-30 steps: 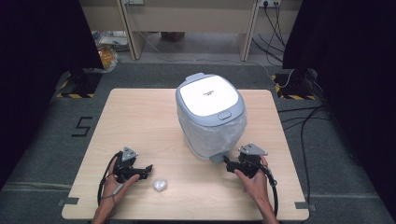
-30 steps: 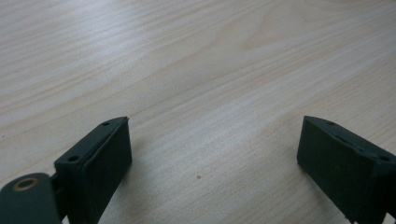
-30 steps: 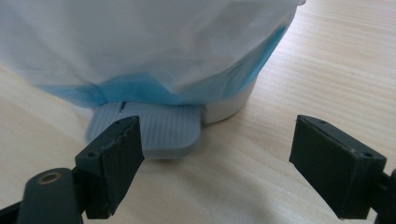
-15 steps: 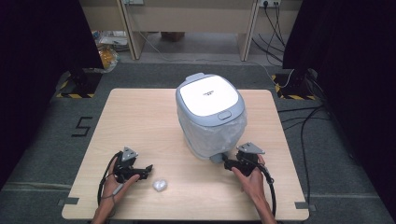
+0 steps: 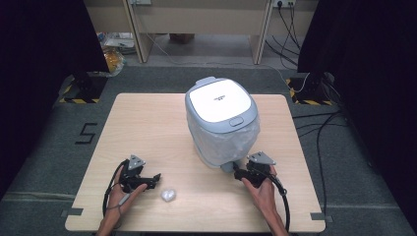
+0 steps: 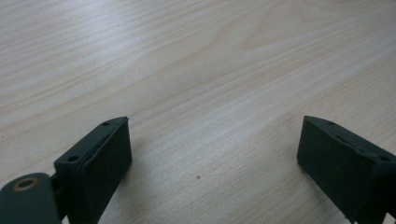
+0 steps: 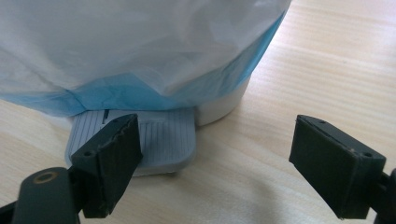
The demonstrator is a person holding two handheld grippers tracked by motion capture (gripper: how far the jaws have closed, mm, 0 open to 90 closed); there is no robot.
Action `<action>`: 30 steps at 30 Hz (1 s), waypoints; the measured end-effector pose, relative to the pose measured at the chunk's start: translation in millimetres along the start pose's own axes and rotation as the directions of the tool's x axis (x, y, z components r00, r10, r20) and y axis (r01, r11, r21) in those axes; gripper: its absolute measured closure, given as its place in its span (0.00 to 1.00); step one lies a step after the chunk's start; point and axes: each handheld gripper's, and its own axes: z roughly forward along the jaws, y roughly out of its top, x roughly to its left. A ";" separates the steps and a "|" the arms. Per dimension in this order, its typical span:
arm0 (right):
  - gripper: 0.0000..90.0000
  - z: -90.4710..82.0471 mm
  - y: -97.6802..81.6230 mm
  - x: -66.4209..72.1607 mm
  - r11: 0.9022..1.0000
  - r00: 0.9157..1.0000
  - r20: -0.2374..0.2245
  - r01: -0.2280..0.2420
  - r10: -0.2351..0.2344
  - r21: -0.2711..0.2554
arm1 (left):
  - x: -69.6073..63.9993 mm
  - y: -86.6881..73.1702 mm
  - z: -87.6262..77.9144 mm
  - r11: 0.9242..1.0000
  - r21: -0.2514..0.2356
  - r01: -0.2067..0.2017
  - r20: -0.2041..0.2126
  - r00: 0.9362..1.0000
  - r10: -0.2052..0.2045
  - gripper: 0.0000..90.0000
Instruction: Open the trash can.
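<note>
The grey ribbed plastic foot pedal (image 7: 140, 140) juts out flat from the base of the grey pedal bin with a white lid (image 5: 221, 105), low against the table and on the side facing the person. In the right gripper view the pedal lies just ahead of the right tool (image 7: 233, 163), whose jaws stand wide apart with nothing between them; one jaw sits in front of the pedal's near edge, the other well off to the side over bare wood. Whether that jaw touches the pedal cannot be told. In the high view the right tool (image 5: 241, 174) is held just beside the bin's base, its tip pointing at the pedal (image 5: 227, 167).

A translucent white plastic liner bag with a blue hem (image 7: 154, 51) hangs down over the bin's outside and ends just above the pedal. The bin stands upright near the middle of the light wooden table (image 5: 147, 123).

A small crumpled white paper ball (image 5: 168, 195) lies on the table near the front edge, between the two hands and closer to the left one. The left tool (image 5: 152, 178) is held low over the table just beside the ball, apart from it; in the left gripper view its jaws (image 6: 210, 158) are spread wide over bare wood, holding nothing.
</note>
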 end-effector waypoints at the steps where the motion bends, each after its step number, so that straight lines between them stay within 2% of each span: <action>1: 0.18 0.2 -0.4 1.1 1.000 1.000 -0.004 -0.003 0.003 -0.002 | -0.1 0.0 0.1 1.000 -0.001 0.001 0.000 1.000 -0.001 0.10; 7: 0.18 1.2 -0.6 4.1 1.000 1.000 -0.014 -0.008 0.008 -0.002 | -0.1 0.0 0.1 1.000 -0.001 0.001 0.000 1.000 -0.001 0.10; 25: 0.18 3.2 -1.0 11.2 1.000 1.000 0.002 -0.005 0.005 0.013 | -0.1 0.0 0.1 1.000 -0.001 0.002 0.000 1.000 -0.002 0.10; 27: 0.18 5.2 -1.6 10.1 0.999 0.999 -0.020 -0.032 0.033 0.024 | -0.1 0.0 0.1 1.000 -0.001 0.001 0.000 1.000 -0.001 0.10; 30: 0.18 5.3 -1.7 11.6 0.999 0.999 -0.017 -0.032 0.032 0.025 | 0.0 0.0 0.0 1.000 0.000 0.000 0.000 1.000 0.000 0.10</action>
